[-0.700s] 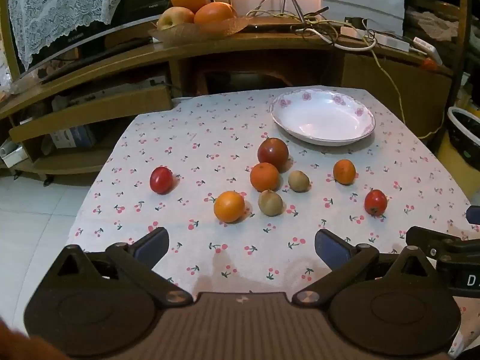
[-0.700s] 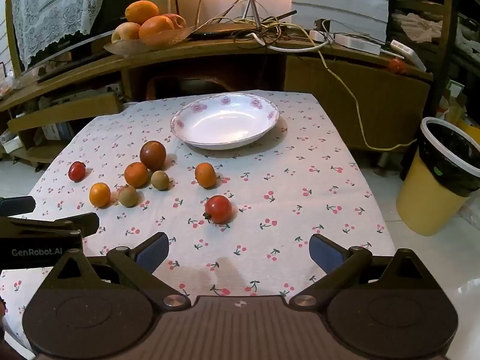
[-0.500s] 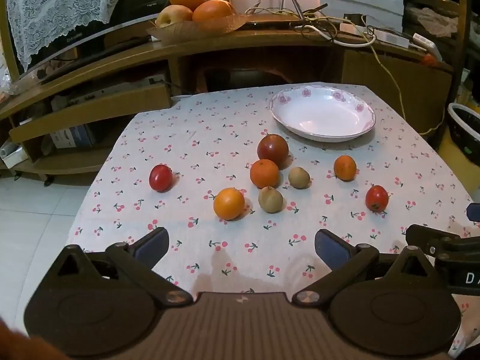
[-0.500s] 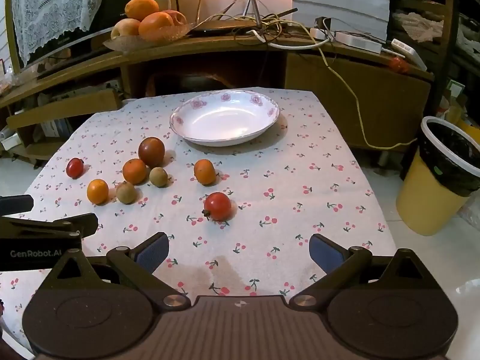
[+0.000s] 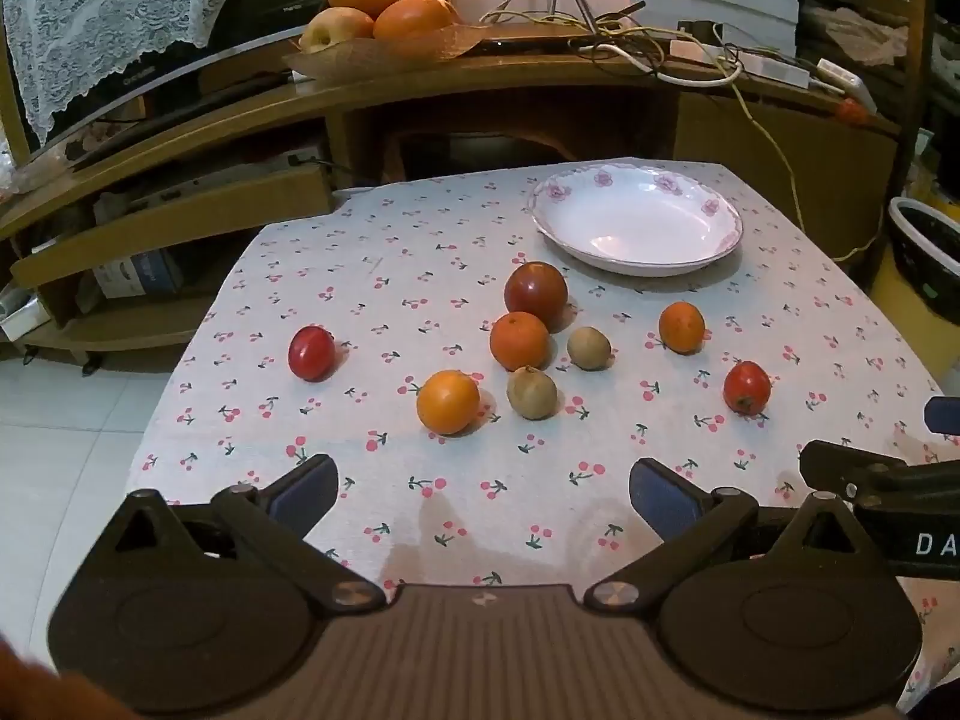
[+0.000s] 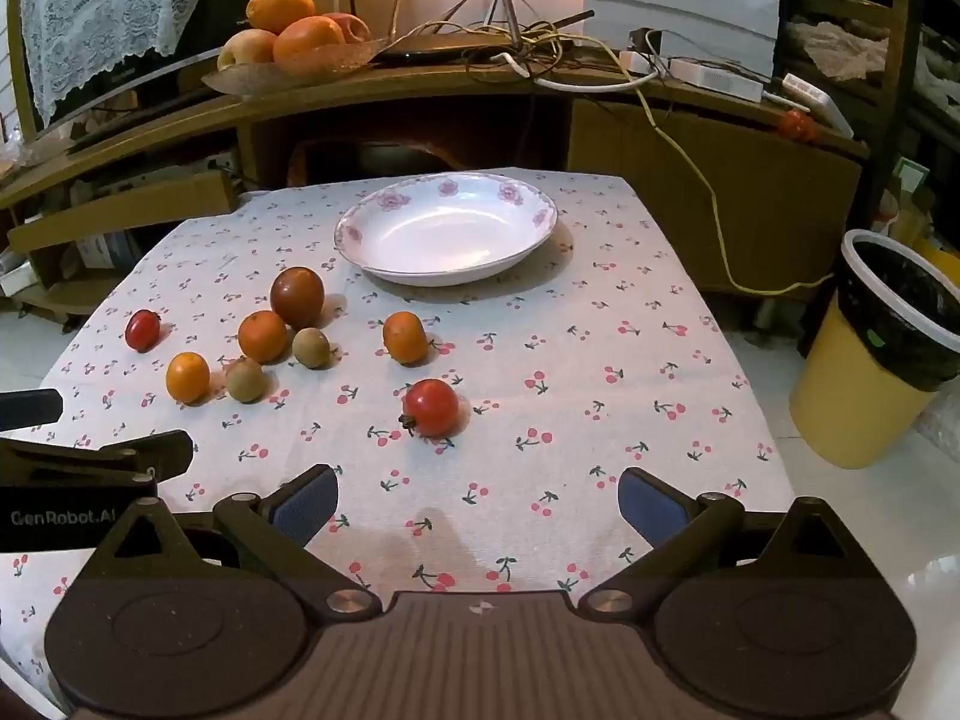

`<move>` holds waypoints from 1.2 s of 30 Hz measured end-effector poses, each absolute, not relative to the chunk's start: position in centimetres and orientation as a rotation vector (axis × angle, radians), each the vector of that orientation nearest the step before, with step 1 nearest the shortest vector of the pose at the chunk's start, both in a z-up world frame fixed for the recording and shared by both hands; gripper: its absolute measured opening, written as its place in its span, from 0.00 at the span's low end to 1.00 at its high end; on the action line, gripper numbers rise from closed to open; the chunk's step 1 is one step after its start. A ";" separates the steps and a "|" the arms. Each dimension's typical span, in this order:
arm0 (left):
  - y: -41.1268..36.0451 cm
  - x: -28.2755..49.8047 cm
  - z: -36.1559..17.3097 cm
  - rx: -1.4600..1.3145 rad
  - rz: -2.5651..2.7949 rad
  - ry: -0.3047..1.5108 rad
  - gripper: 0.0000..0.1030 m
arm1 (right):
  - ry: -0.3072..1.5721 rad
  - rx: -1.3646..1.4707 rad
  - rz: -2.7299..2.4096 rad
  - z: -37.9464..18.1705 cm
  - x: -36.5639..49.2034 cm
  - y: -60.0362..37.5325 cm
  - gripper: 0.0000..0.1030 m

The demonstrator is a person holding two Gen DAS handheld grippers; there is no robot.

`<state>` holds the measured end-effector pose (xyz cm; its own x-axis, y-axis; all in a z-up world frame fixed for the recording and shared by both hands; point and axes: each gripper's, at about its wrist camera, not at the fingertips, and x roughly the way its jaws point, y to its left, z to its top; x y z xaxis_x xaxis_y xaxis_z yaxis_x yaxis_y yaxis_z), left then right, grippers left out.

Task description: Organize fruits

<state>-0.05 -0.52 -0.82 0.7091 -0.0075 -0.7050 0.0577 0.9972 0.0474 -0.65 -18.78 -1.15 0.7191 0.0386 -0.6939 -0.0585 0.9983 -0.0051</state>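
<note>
Several fruits lie on a cherry-print tablecloth (image 5: 420, 276). A dark red apple (image 5: 535, 293), three oranges (image 5: 448, 401), two brown kiwis (image 5: 531, 392) and two red tomatoes (image 5: 311, 352) (image 6: 430, 407) are spread before a white flowered bowl (image 5: 708, 222) (image 6: 528, 204), which holds nothing. My left gripper (image 5: 480, 489) hangs open over the near table edge, short of the front orange. My right gripper (image 6: 477, 498) is open too, just short of the right tomato. Nothing is between either pair of fingers.
A wooden TV stand runs behind the table, with a fruit basket (image 6: 288, 69), cables and a power strip (image 6: 714, 75) on it. A yellow bin with a black liner (image 6: 870, 354) stands on the floor to the right. White tiled floor lies left of the table.
Both grippers have crept slightly forward over the table, so the fruits sit a little nearer in view. Both stay open and no fruit has moved.
</note>
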 end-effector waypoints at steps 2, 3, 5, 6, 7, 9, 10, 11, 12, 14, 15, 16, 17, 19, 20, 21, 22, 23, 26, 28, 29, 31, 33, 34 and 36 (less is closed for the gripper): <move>-0.6 -0.1 -0.8 0.070 -0.039 0.782 1.00 | 0.766 -0.029 0.054 -1.2 -0.7 -18.7 0.96; -0.6 -0.1 -0.8 0.071 -0.040 0.782 1.00 | 0.766 -0.028 0.055 -1.2 -0.7 -18.8 0.96; -0.6 -0.1 -0.7 0.072 -0.042 0.782 1.00 | 0.766 -0.032 0.055 -1.1 -0.7 -18.7 0.96; -0.6 -0.1 -0.7 0.072 -0.043 0.783 1.00 | 0.767 -0.033 0.055 -1.1 -0.7 -18.6 0.96; -0.6 -0.1 -0.7 0.072 -0.043 0.783 1.00 | 0.768 -0.033 0.055 -1.1 -0.7 -18.6 0.96; -0.6 -0.1 -0.7 0.073 -0.041 0.783 1.00 | 0.767 -0.033 0.055 -1.2 -0.6 -18.6 0.96; -0.6 -0.1 -0.7 0.073 -0.041 0.782 1.00 | 0.768 -0.033 0.056 -1.2 -0.7 -18.6 0.96; -0.6 0.0 -0.7 0.071 -0.042 0.783 1.00 | 0.767 -0.033 0.055 -1.2 -0.7 -18.6 0.96; -0.6 -0.1 -0.7 0.071 -0.042 0.783 1.00 | 0.768 -0.033 0.055 -1.2 -0.7 -18.6 0.96; -0.6 -0.1 -0.7 0.072 -0.041 0.783 1.00 | 0.768 -0.033 0.055 -1.2 -0.7 -18.6 0.96; -0.6 -0.1 -0.7 0.072 -0.042 0.783 1.00 | 0.768 -0.033 0.056 -1.2 -0.7 -18.5 0.96; -0.6 -0.1 -0.7 0.072 -0.041 0.783 1.00 | 0.768 -0.033 0.056 -1.2 -0.6 -18.5 0.96; -0.6 -0.1 -0.7 0.072 -0.042 0.783 1.00 | 0.768 -0.033 0.056 -1.2 -0.7 -18.5 0.96; -0.6 -0.1 -0.7 0.073 -0.041 0.783 1.00 | 0.770 -0.033 0.057 -1.2 -0.6 -18.5 0.96; -0.6 -0.1 -0.7 0.072 -0.041 0.783 1.00 | 0.771 -0.032 0.057 -1.3 -0.6 -18.4 0.96; -0.6 -0.1 -0.7 0.072 -0.042 0.783 1.00 | 0.771 -0.032 0.058 -1.3 -0.6 -18.4 0.96; -0.6 -0.1 -0.7 0.072 -0.042 0.783 1.00 | 0.772 -0.032 0.059 -1.3 -0.6 -18.4 0.96; -0.6 -0.1 -0.7 0.073 -0.042 0.783 1.00 | 0.772 -0.032 0.059 -1.3 -0.6 -18.4 0.96; -0.6 -0.1 -0.7 0.073 -0.042 0.783 1.00 | 0.772 -0.032 0.059 -1.3 -0.6 -18.4 0.95; -0.6 -0.1 -0.7 0.073 -0.042 0.783 1.00 | 0.772 -0.031 0.059 -1.3 -0.6 -18.4 0.95; -0.6 0.0 -0.7 0.073 -0.042 0.783 1.00 | 0.773 -0.030 0.059 -1.3 -0.6 -18.4 0.95; -0.6 0.0 -0.7 0.073 -0.042 0.783 1.00 | 0.773 -0.030 0.060 -1.3 -0.6 -18.2 0.95; -0.6 0.0 -0.7 0.073 -0.042 0.783 1.00 | 0.774 -0.029 0.061 -1.3 -0.6 -18.2 0.95; -0.6 -0.1 -0.7 0.073 -0.042 0.783 1.00 | 0.775 -0.028 0.062 -1.3 -0.6 -18.3 0.94; -0.6 0.0 -0.7 0.073 -0.043 0.783 1.00 | 0.776 -0.026 0.065 -1.2 -0.6 -18.3 0.93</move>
<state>-0.04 -0.57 -0.65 0.7080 -0.0110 -0.7061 0.0656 0.9966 0.0503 -0.58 -18.27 -1.24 0.7122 0.0486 -0.7003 -0.0681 0.9977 0.0000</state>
